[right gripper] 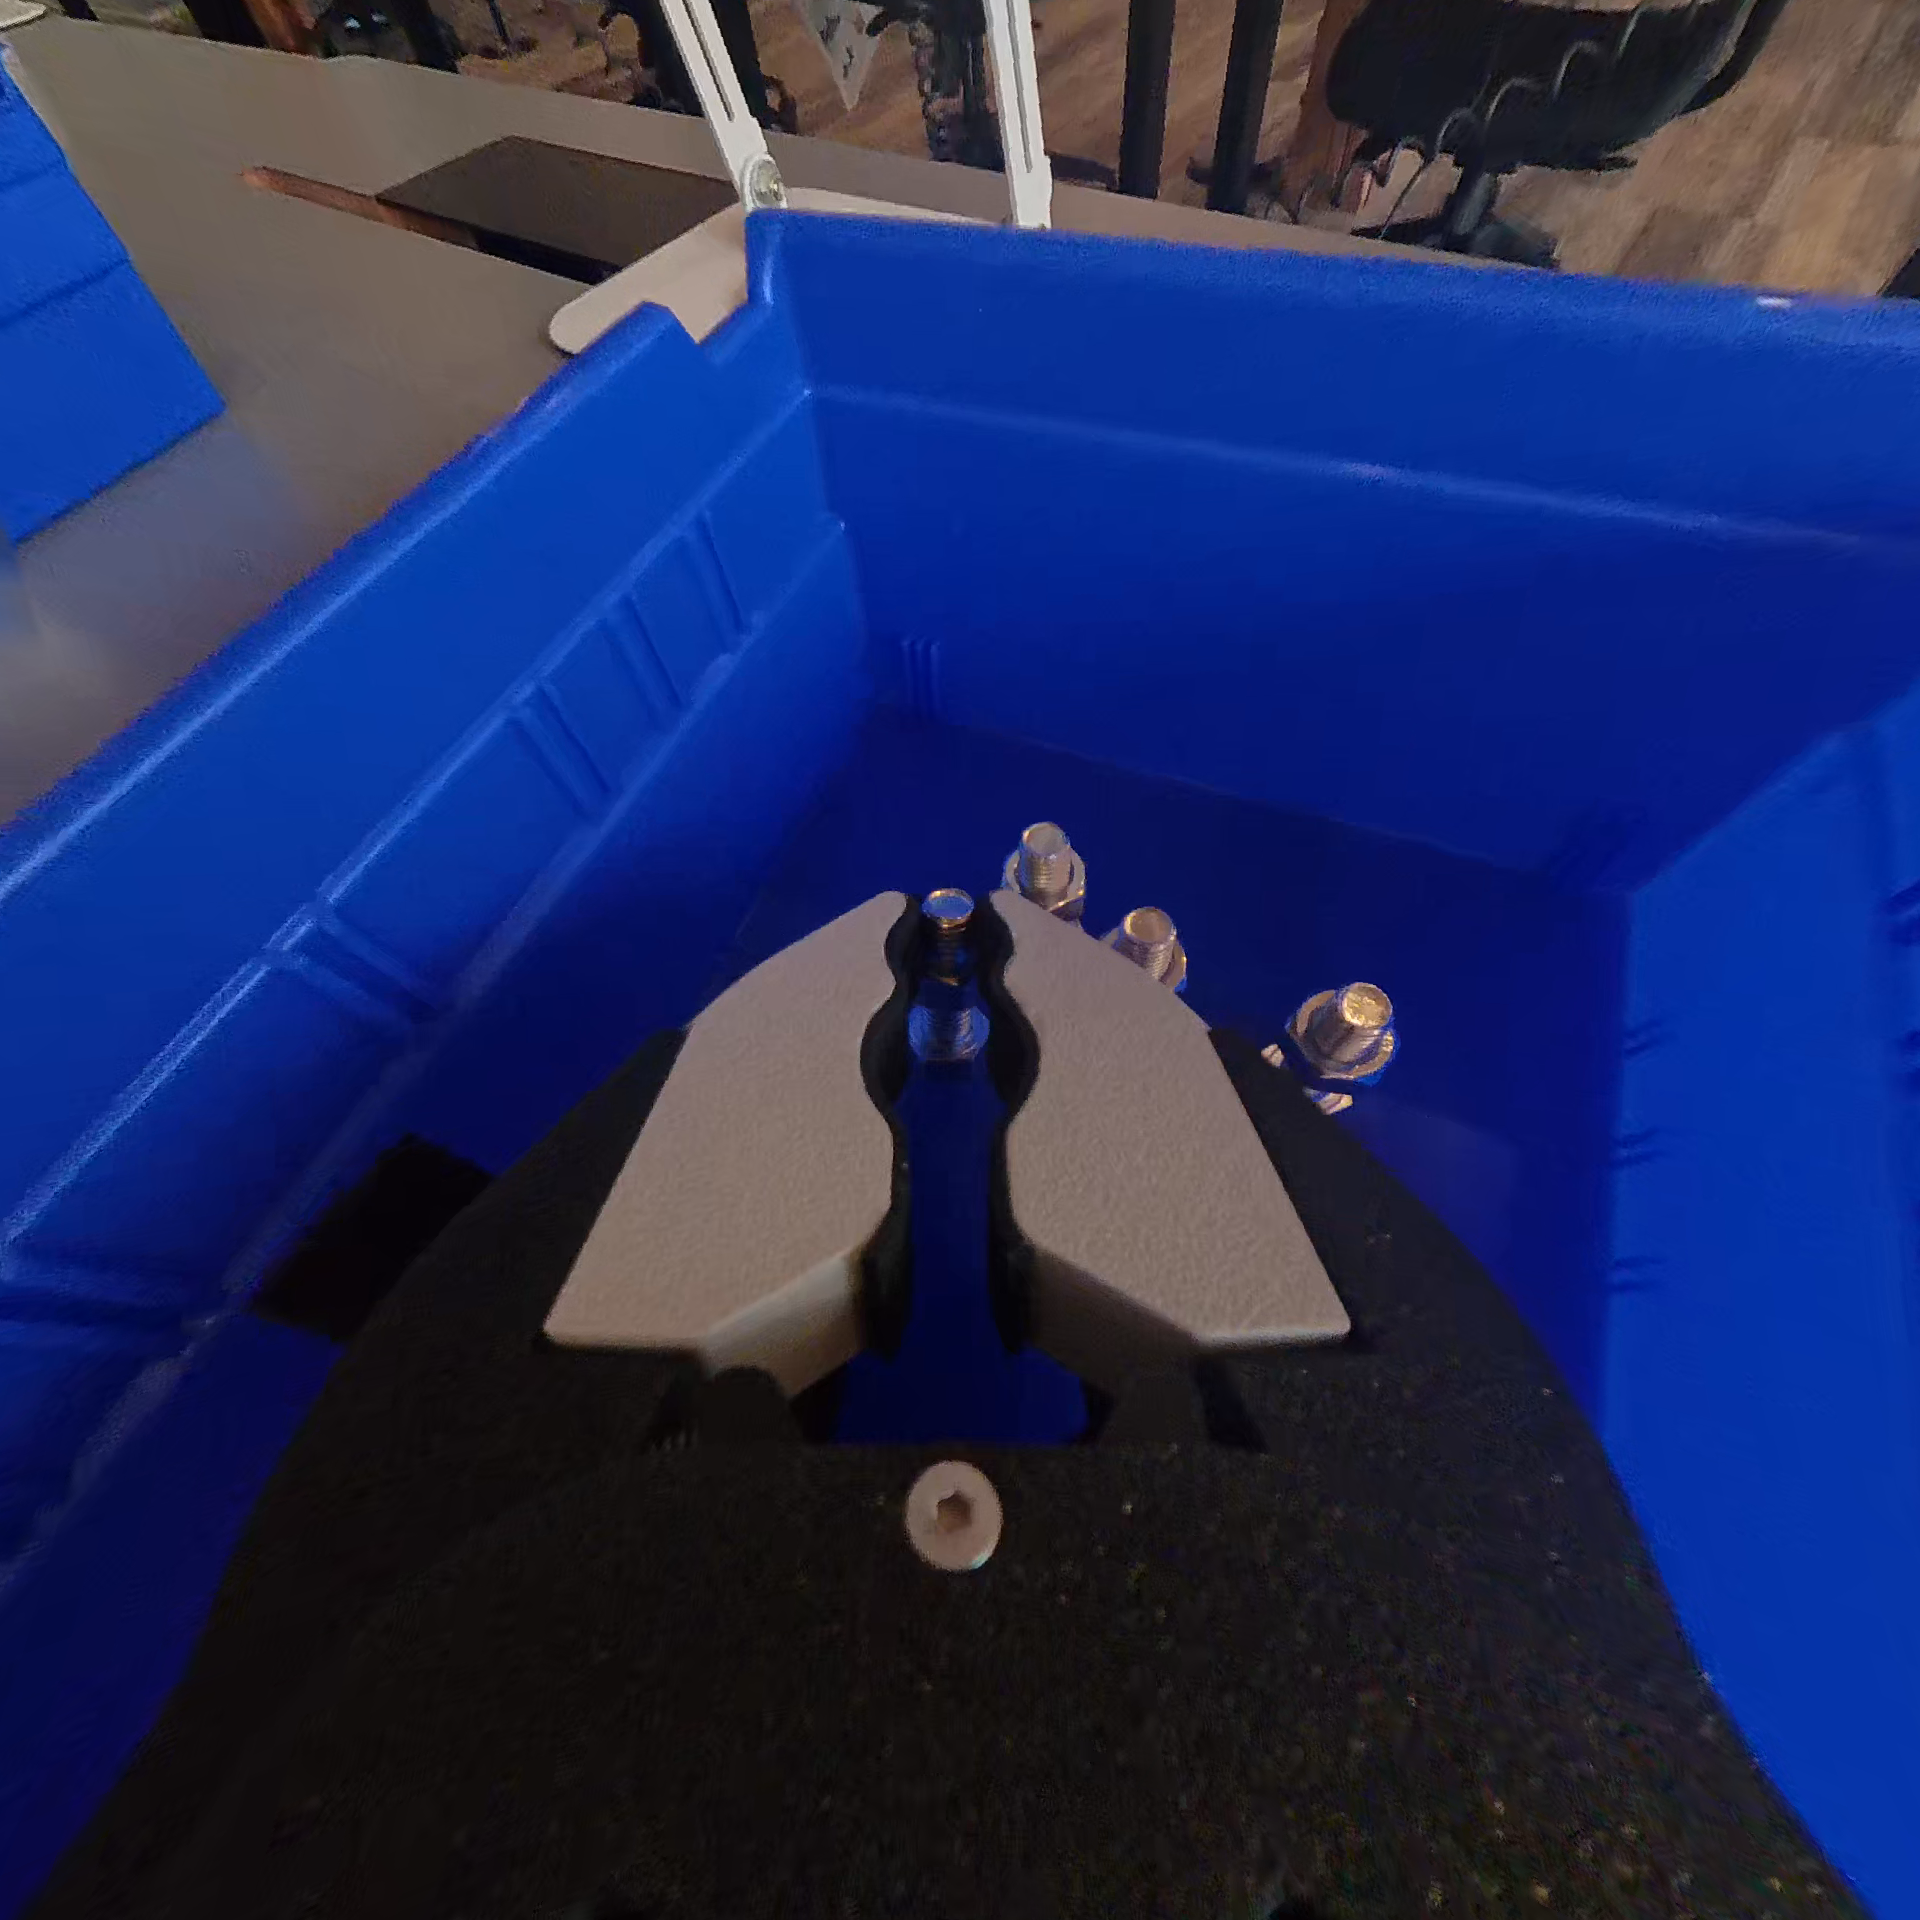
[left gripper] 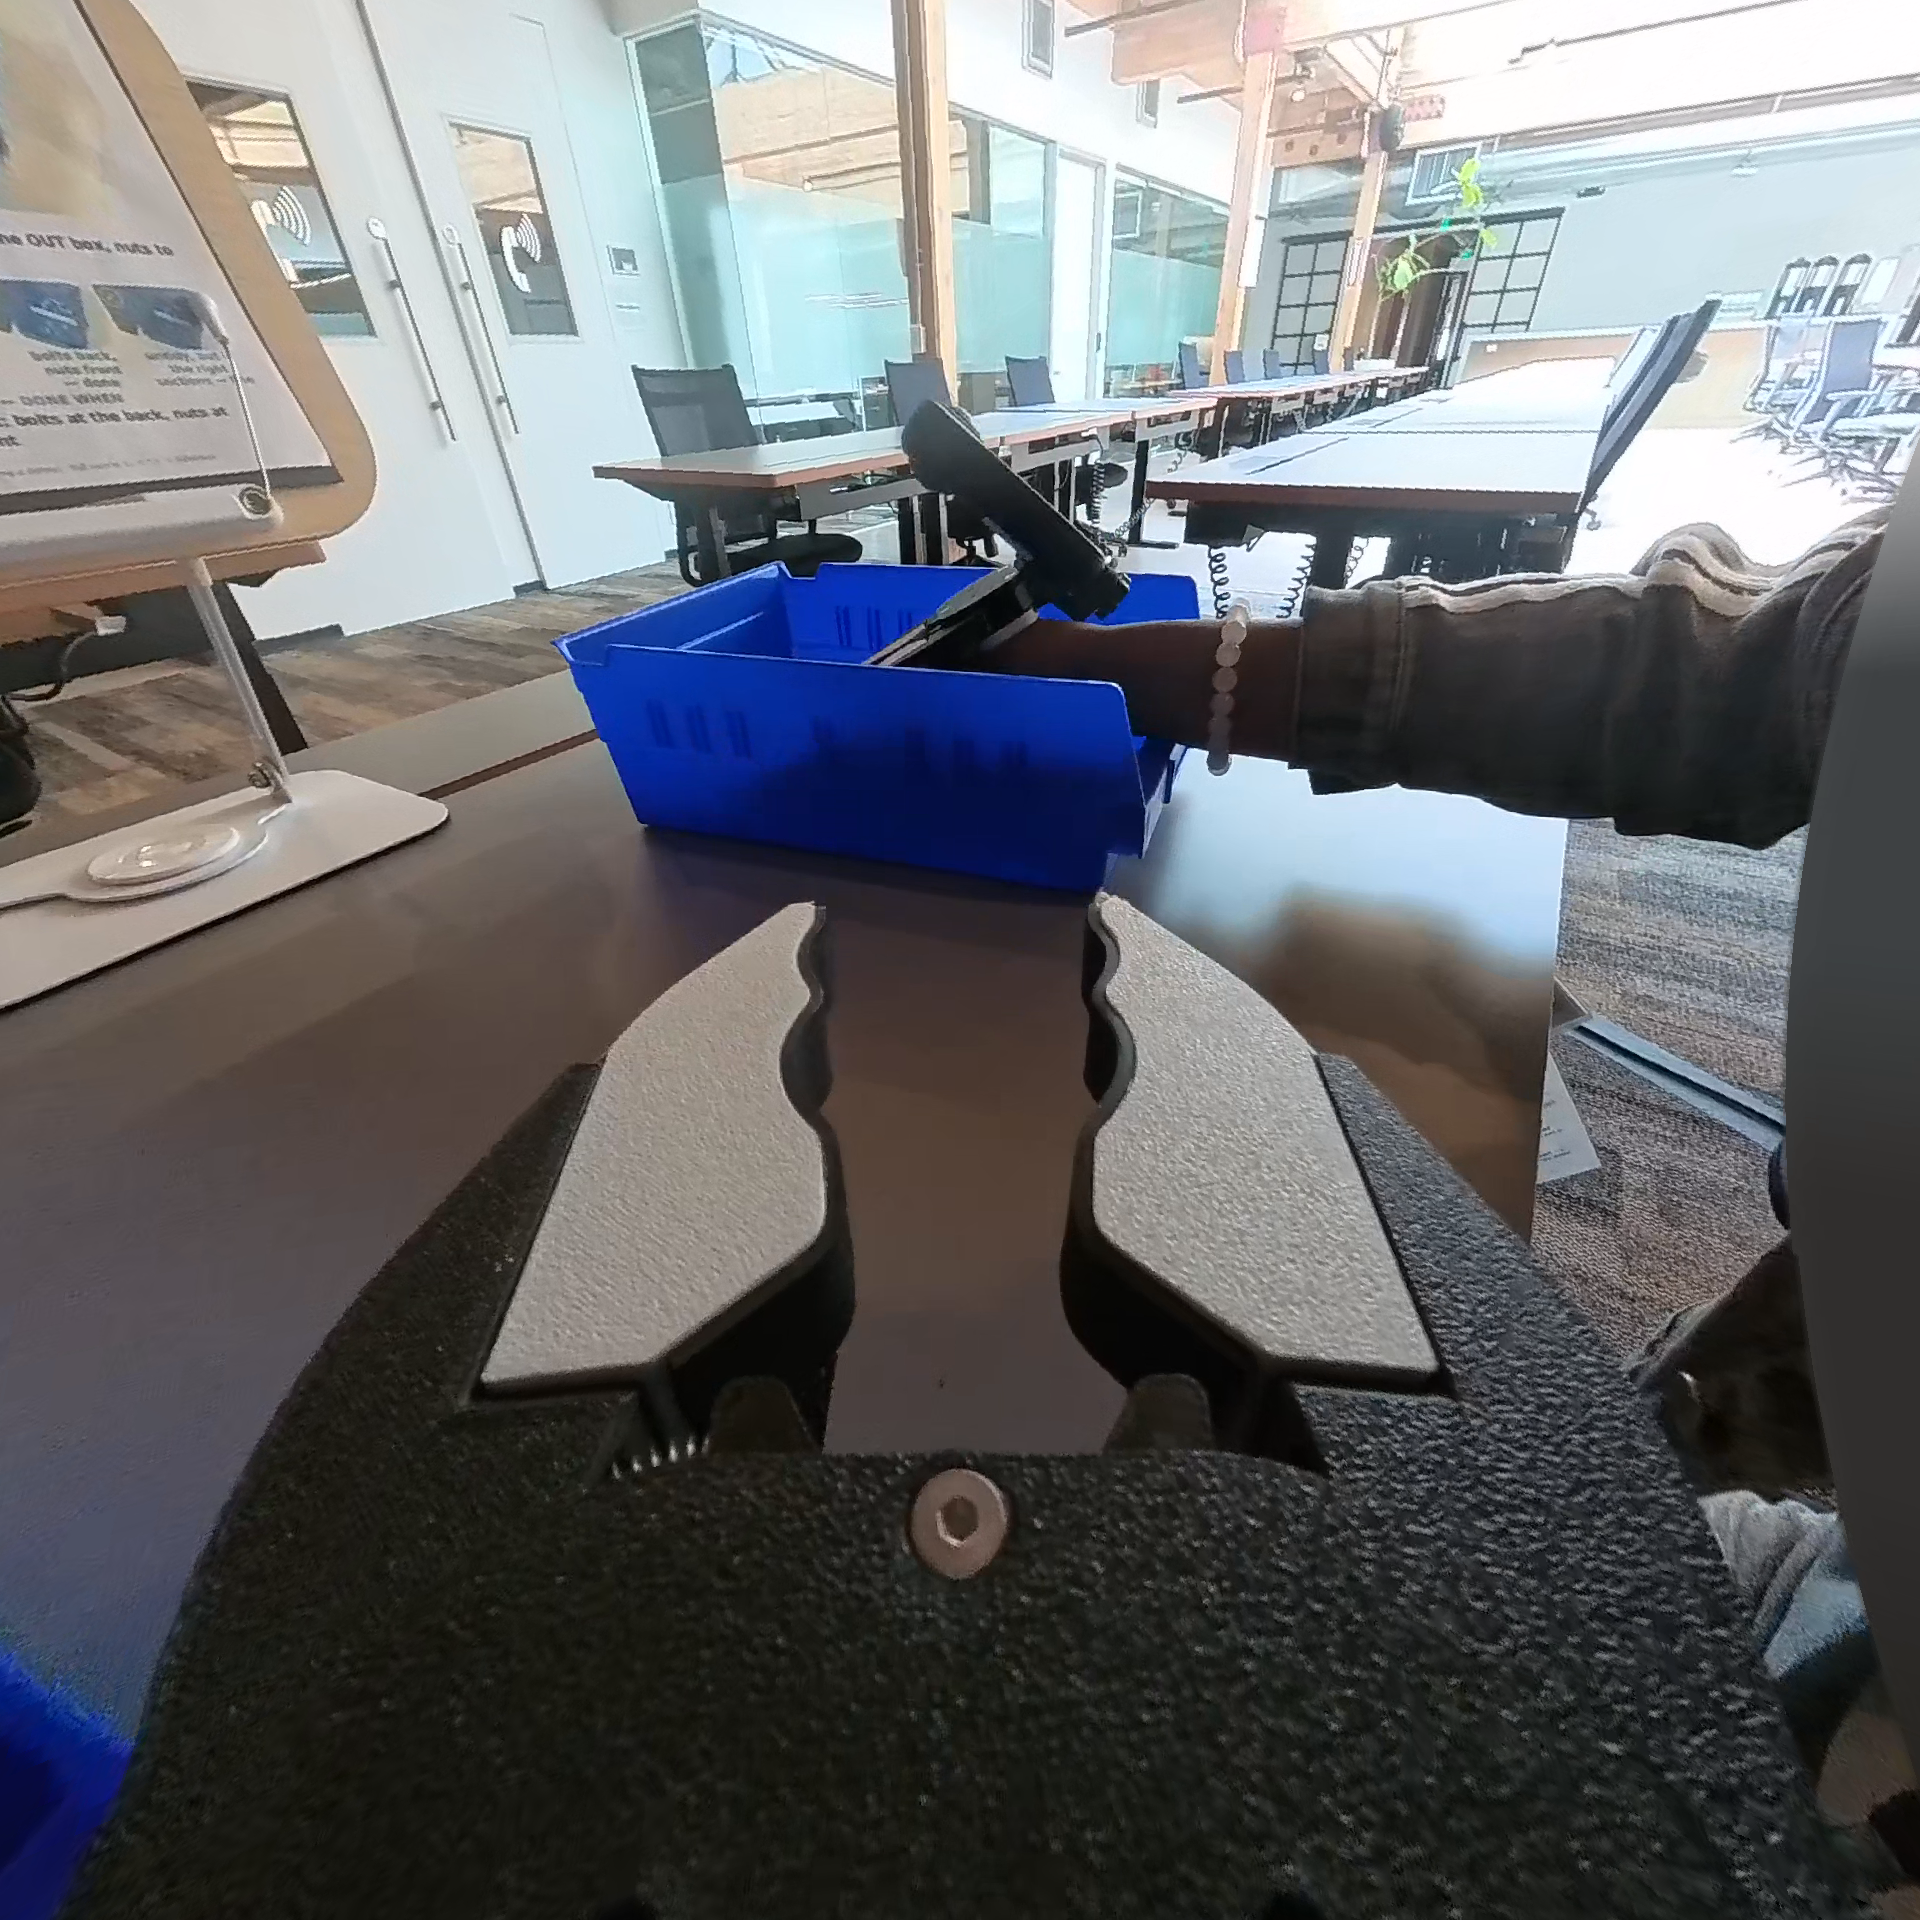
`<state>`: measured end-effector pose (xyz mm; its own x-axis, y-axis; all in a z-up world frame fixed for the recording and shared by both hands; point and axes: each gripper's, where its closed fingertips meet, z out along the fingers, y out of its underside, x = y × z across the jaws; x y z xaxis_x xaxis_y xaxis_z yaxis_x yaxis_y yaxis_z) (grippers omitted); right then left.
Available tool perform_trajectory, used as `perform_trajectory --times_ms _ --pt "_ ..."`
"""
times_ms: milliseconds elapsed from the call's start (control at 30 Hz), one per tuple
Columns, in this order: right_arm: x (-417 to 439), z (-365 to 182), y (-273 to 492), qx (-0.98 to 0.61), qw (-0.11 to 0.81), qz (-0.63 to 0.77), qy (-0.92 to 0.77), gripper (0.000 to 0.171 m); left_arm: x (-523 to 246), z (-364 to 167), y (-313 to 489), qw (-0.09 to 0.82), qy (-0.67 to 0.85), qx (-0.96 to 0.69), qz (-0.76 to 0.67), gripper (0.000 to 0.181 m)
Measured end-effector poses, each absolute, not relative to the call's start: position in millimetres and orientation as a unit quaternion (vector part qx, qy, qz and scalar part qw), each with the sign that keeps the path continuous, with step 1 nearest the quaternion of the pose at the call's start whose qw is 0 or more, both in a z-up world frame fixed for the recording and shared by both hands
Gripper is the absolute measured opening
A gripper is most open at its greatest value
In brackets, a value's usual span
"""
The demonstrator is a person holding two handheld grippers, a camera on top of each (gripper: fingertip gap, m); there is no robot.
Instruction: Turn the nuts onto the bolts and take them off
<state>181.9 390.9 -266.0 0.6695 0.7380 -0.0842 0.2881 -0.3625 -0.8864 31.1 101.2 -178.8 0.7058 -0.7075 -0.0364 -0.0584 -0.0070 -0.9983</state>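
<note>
In the right wrist view, my right gripper (right gripper: 951, 920) is down inside a blue bin (right gripper: 1247, 499). Its fingers are closed around an upright bolt (right gripper: 948, 914) with a nut (right gripper: 948, 1031) threaded on lower down. Three more bolts with nuts on them stand just to its right (right gripper: 1044, 862), (right gripper: 1148, 935), (right gripper: 1340, 1023). In the left wrist view, my left gripper (left gripper: 956, 914) is open and empty over the dark table (left gripper: 416, 1039), short of the same bin (left gripper: 883, 769). The right gripper (left gripper: 997, 582) shows there, reaching into the bin in a person's hand.
A sign on a stand (left gripper: 156, 312) with a flat metal base (left gripper: 208, 831) stands at the table's left. Part of a second blue bin shows at the lower left (left gripper: 42, 1766) and in the right wrist view (right gripper: 83, 364). The table's right edge (left gripper: 1548, 1039) drops to carpet. Spacing between my two grippers at the tips: around 35 cm.
</note>
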Motion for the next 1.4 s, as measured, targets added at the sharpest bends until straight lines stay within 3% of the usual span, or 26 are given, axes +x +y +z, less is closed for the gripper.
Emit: perform_trajectory --times_ms 300,533,833,900,1100,1400 --pt "182.6 -263.2 389.7 -0.789 0.464 0.246 -0.319 0.014 31.8 -180.8 100.6 0.640 0.290 -0.666 -0.250 0.046" --pt "181.4 -236.0 383.4 -0.766 0.501 0.225 -0.334 0.043 14.3 -175.6 106.1 0.661 0.252 -0.670 -0.226 0.047" --pt "186.6 -183.7 364.0 -0.758 0.536 0.172 -0.330 0.113 -15.8 -172.4 107.5 0.642 0.229 -0.705 -0.196 0.063" --pt "186.5 -172.9 355.4 -0.757 0.537 0.163 -0.336 0.122 -28.6 -167.7 106.2 0.639 0.220 -0.713 -0.186 0.065" --pt "172.6 -153.2 322.8 -0.758 0.515 0.171 -0.362 0.129 -82.9 -148.5 104.8 0.621 0.188 -0.748 -0.140 0.067" --pt "151.8 -140.7 291.5 -0.791 0.451 0.197 -0.363 0.125 -157.7 -110.1 129.8 0.578 0.156 -0.796 -0.084 0.063"
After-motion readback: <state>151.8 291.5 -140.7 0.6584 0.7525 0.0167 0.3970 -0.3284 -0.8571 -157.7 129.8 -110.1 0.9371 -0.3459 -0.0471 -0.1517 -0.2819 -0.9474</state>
